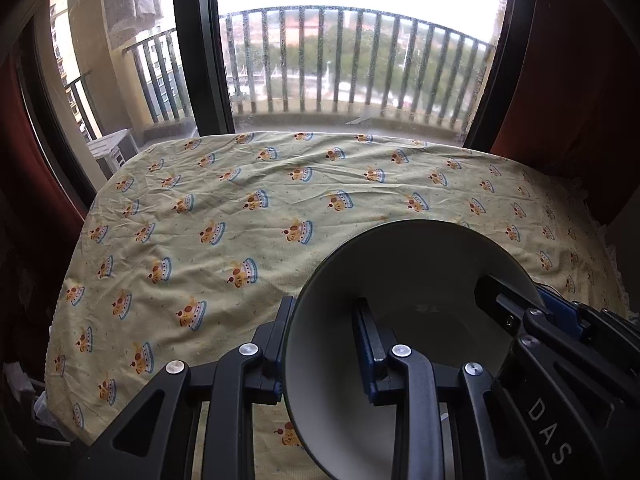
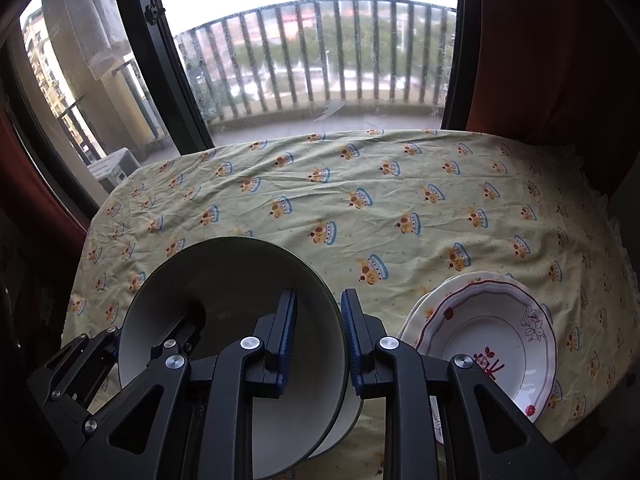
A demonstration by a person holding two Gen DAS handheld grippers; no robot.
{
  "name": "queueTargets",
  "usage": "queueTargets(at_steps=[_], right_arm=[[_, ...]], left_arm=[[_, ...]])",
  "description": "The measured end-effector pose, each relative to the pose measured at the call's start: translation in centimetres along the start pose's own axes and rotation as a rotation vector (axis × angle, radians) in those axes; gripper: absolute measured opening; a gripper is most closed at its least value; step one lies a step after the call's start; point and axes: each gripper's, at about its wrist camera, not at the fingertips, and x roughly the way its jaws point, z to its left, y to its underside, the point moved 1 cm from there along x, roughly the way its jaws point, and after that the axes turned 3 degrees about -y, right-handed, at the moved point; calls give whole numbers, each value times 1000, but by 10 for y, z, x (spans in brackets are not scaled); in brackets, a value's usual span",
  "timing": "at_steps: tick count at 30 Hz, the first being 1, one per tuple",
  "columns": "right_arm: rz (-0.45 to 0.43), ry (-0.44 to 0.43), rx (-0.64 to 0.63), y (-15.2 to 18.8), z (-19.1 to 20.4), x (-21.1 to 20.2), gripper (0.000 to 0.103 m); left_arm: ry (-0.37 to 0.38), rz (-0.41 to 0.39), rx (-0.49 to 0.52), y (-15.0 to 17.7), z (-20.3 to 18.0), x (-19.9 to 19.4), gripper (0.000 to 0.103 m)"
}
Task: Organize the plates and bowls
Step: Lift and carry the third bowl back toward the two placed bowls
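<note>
A white bowl with a dark rim [image 1: 400, 280] is held between both grippers above the patterned tablecloth. My left gripper [image 1: 326, 344] straddles its left rim, one finger outside and one inside. My right gripper [image 2: 318, 340] straddles its right rim [image 2: 224, 280] the same way; it shows in the left wrist view as the black body at the bowl's right edge [image 1: 516, 304]. A second white bowl [image 2: 344, 420] lies just beneath the held one. A stack of floral plates [image 2: 488, 336] sits on the cloth at the right.
The table is covered by a yellow-green cloth with crown prints [image 1: 260, 200]. Behind it are a glass balcony door [image 1: 200, 48] and railing [image 1: 352, 64]. Red curtains [image 2: 540, 48] hang at both sides.
</note>
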Motion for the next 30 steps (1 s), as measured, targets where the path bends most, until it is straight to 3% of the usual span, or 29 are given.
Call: queueTargets(at_steps=[11,30], right_arm=[[64,20,-17,28,-10,15,27],[141,50,-41,32,-11,51,27]], left_arm=[[-4,60,4,28,-8,14,27],[-14,121,24,31,-8,44,27]])
